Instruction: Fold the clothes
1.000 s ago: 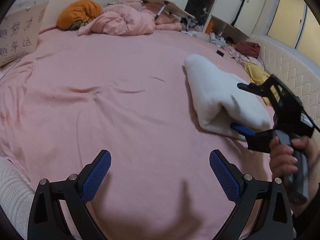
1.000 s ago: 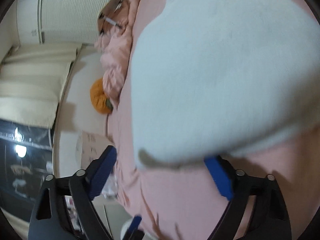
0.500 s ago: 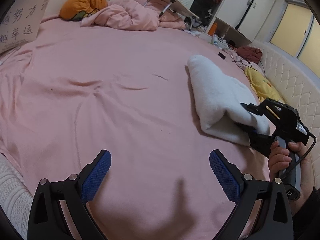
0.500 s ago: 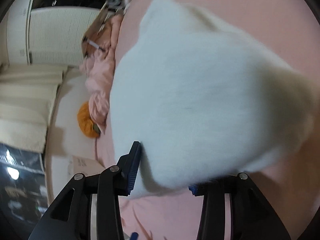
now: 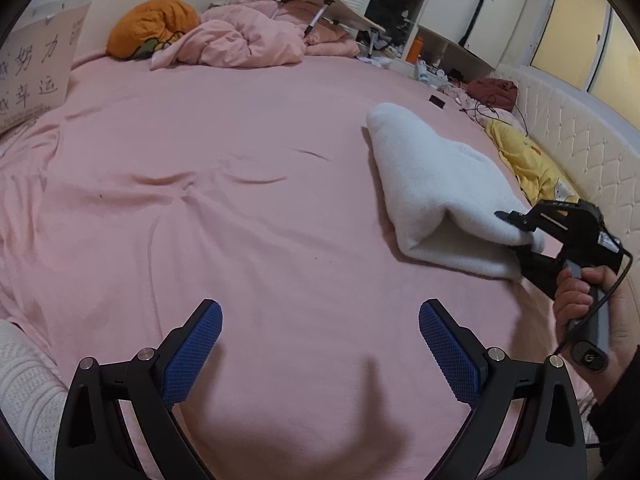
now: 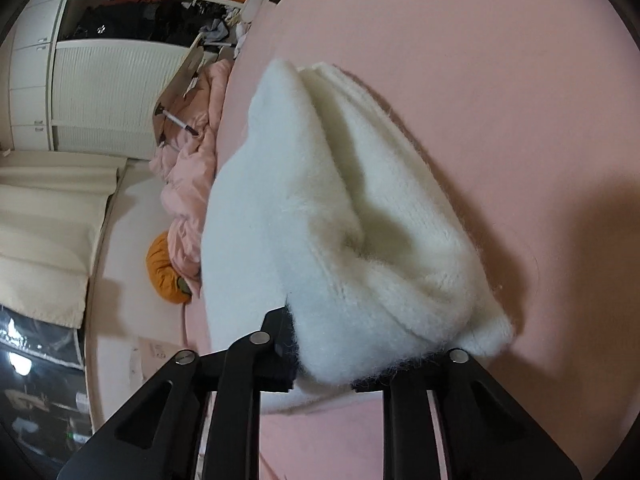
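A fluffy white sweater (image 5: 432, 184), folded into a thick bundle, lies on the pink bed sheet (image 5: 240, 220) at the right. My right gripper (image 5: 516, 236), held by a hand, has its jaws closing on the bundle's near end. In the right wrist view the white sweater (image 6: 320, 220) fills the middle, and the right gripper (image 6: 324, 360) pinches its fuzzy edge, which hides the pads. My left gripper (image 5: 320, 340) stands open over bare sheet, well to the left of the sweater, with nothing between its fingers.
An orange pillow (image 5: 152, 26) and a crumpled pink quilt (image 5: 240, 40) lie at the far end under a small folding table (image 5: 328, 4). A yellow cloth (image 5: 528, 160) lies by the padded white bed rim (image 5: 568, 120). A lettered cardboard sign (image 5: 32, 68) stands at the left.
The right gripper slid onto the sweater's near end and its jaws came together on the fabric. The left gripper stayed open in place.
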A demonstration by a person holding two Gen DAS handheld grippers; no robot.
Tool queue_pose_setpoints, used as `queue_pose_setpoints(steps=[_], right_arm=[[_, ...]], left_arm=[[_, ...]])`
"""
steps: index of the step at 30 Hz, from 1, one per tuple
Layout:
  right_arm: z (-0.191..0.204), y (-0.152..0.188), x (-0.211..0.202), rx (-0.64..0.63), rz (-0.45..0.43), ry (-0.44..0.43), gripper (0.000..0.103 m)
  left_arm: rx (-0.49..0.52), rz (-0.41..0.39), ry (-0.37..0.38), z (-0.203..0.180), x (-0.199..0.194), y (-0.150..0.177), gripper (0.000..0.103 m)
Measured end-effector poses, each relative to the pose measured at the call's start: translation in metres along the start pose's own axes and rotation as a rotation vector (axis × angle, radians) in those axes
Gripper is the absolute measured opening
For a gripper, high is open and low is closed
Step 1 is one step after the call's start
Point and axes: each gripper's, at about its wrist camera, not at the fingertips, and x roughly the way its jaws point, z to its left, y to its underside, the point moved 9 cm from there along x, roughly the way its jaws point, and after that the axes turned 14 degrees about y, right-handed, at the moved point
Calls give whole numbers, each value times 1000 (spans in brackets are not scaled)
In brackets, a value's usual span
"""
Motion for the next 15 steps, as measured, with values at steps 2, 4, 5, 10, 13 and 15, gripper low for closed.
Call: queue_pose_setpoints(steps=[2,4,5,10,13,15], right_arm=[[-4,7,-11,4,10,6,61],[-5,16,-24,2,37,-47,89],[-10,23,-31,4,49,-50,89],[-38,57,-69,-31,44,31,89],[-36,83,-96,-229,-107,224,89],[-25,101,-114,-390,-244,352,89]], left_arm=[[5,6,-13,1,1,0,99],[8,19,-32,1,2,3,99],[9,26,-39,1,2,4,99],[1,20,-49,0,-4,6,99],[27,7,-63,-5,-9,6,99],[56,1,-74,-12,-13,7,99]])
